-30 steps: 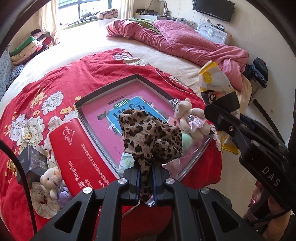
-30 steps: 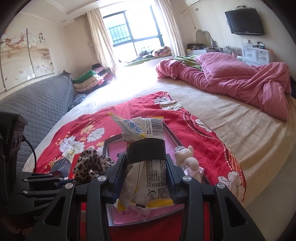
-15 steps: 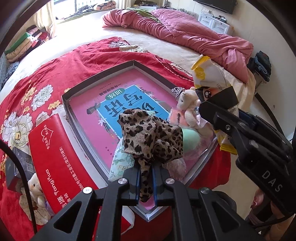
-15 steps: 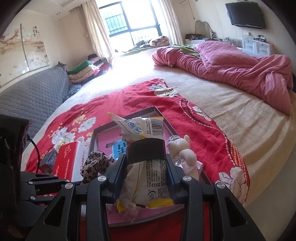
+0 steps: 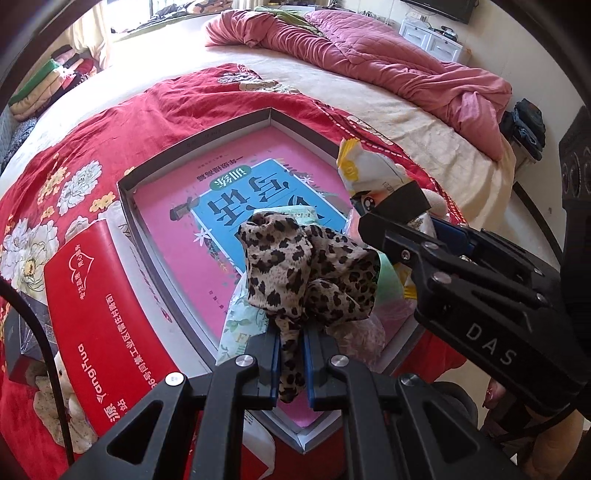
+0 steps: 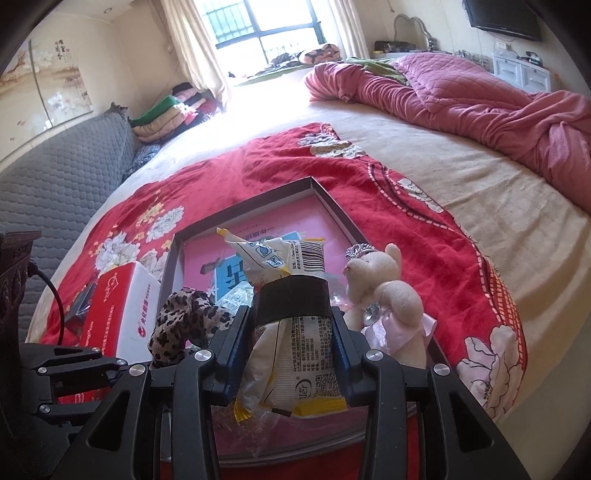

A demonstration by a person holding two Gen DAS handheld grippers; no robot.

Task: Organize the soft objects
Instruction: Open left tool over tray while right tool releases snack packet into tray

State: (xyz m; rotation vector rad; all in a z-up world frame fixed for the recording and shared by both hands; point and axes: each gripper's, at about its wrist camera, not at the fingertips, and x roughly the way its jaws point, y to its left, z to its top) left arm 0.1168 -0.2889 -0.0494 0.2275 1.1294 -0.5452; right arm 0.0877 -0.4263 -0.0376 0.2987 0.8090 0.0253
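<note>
Mid-delivery over the shallow box: left gripper clamped on leopard-print cloth at frame centre, right gripper clamped on snack packet. Next, likely: lowering, releasing inside.

A big bed fills the room. A red blanket with white flowers lies on it. A pink quilt sits bunched up at the far end. A grey sofa stands beside the bed, with folded clothes piled at its end. Sun comes through a window. A TV hangs on the wall above white drawers.
</note>
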